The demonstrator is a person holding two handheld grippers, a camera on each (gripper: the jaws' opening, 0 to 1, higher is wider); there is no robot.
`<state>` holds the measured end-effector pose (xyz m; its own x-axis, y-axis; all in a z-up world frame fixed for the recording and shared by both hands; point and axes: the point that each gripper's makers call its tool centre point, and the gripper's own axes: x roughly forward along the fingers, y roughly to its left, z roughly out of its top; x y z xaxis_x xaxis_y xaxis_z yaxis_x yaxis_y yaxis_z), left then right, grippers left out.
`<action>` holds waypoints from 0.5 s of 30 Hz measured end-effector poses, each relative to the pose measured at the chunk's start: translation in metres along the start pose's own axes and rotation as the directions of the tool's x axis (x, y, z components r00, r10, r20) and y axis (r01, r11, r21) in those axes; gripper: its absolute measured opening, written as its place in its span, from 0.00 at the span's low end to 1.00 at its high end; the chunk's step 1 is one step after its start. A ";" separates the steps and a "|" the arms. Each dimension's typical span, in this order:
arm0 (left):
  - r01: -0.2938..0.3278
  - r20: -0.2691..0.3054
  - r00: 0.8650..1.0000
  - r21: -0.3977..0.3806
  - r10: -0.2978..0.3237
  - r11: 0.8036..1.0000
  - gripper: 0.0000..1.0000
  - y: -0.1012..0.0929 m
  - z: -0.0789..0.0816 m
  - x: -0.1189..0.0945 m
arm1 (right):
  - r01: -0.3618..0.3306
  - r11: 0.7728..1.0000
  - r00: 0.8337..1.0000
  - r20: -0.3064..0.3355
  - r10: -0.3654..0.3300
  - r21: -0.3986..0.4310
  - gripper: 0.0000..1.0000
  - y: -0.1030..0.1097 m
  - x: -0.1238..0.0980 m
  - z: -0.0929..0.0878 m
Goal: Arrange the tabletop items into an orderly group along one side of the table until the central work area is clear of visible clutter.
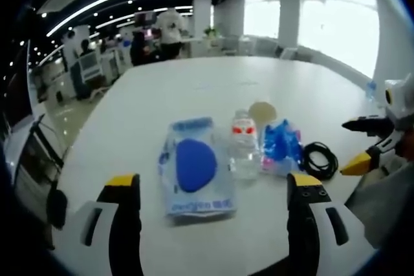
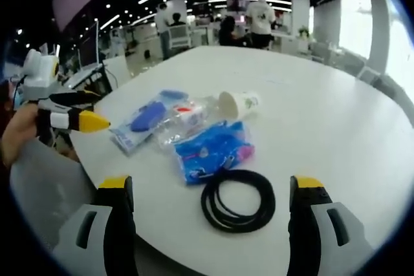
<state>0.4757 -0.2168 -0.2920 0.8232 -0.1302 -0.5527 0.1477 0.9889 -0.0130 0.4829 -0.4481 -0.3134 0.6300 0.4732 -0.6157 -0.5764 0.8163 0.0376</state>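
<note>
Coiled black cable (image 2: 237,200) nearest right hand-held gripper (image 2: 210,189); both hand-held grippers apart, empty; items grouped at tabletop (image 2: 336,114) edge; next: grasp cable

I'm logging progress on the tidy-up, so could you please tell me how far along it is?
Mostly done: the blue-pad packet, clear bottle, paper cup, blue wrapper pack and coiled black cable sit grouped near one table edge, with the middle bare. Nothing is in hand: the left tool and right tool are both open, gripping nothing. What is left, at most, is squaring up the row.
</note>
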 end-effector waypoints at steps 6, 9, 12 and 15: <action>0.002 -0.011 1.000 -0.005 -0.002 1.000 0.90 0.002 -0.001 0.000 | -0.019 1.000 1.000 0.009 0.019 0.019 1.00 0.005 -0.001 0.005; -0.004 -0.020 1.000 -0.006 0.004 1.000 0.90 0.004 -0.003 -0.002 | -0.025 0.999 1.000 0.014 0.025 0.027 1.00 0.004 -0.002 0.008; 0.009 -0.029 1.000 -0.005 -0.009 1.000 0.90 0.001 -0.005 0.000 | -0.025 0.999 1.000 0.019 0.024 0.034 1.00 0.004 -0.001 0.011; 0.018 -0.022 1.000 -0.016 -0.018 1.000 0.90 -0.001 -0.002 0.001 | -0.022 0.999 0.999 0.033 0.021 0.037 1.00 0.004 0.000 0.017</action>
<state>0.4751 -0.2174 -0.2944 0.8078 -0.1464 -0.5710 0.1536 0.9875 -0.0358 0.4898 -0.4393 -0.2997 0.6350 0.5009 -0.5882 -0.5707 0.8173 0.0799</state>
